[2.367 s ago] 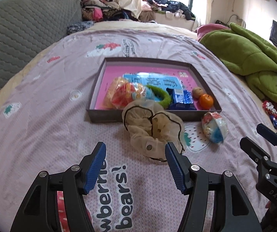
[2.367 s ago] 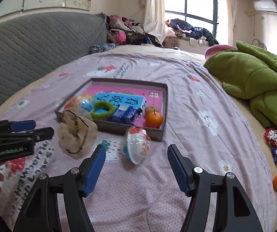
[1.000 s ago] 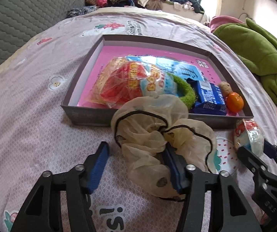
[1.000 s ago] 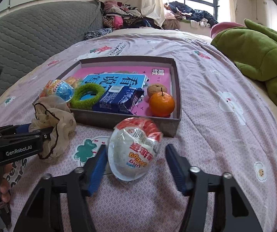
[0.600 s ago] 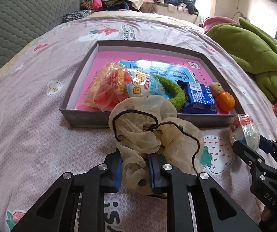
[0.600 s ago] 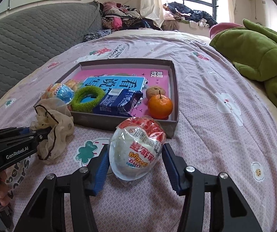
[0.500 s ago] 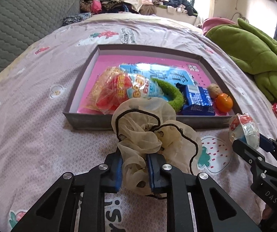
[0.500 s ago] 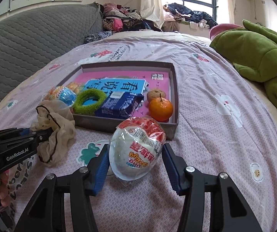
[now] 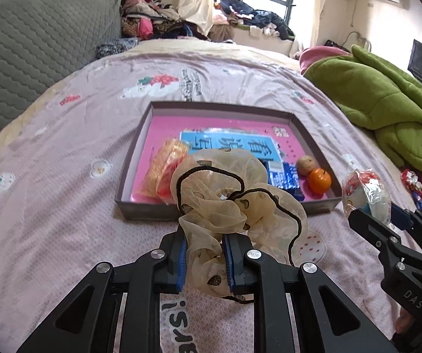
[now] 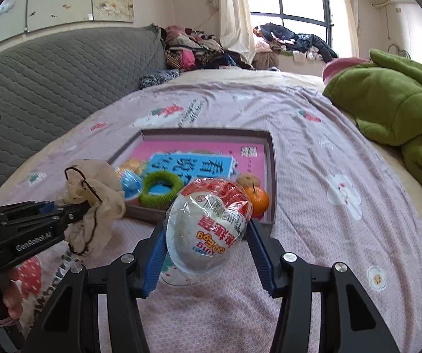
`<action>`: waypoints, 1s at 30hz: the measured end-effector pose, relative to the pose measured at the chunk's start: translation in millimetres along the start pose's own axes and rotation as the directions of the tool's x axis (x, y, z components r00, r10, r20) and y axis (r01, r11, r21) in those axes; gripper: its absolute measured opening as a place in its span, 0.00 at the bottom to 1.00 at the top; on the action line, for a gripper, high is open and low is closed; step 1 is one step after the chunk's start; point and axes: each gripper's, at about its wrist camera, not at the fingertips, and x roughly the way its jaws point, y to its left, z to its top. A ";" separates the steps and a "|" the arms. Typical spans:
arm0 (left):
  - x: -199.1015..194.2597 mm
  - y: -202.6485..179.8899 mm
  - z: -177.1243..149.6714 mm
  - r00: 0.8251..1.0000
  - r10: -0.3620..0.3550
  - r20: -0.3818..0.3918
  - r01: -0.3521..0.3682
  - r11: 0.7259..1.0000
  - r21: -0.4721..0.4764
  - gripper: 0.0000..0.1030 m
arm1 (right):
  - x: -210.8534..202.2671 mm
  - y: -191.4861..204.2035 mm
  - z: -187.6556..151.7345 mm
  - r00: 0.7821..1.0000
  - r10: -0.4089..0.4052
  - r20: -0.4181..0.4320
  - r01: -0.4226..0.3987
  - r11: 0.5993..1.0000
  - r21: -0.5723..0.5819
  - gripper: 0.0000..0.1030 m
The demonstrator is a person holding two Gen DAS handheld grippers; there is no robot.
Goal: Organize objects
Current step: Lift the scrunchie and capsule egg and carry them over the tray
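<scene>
Two views. Left wrist: our left gripper pinches the scrunchie, lifted before the tray; orange inside. Right wrist: our right gripper clamps the wrapped egg above the bedspread, near the tray's front wall.

Left claw housing reads "GenRobot.AI". Right claw housing reads "DAS". The blue book cover carries large Chinese characters, "看" legible.
</scene>
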 end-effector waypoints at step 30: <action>-9.4 -1.7 76.4 0.994 0.014 0.111 -0.017 0.999 0.027 0.20 | -4.9 -12.8 68.6 0.989 -0.027 0.144 0.034 0.998 -0.048 0.52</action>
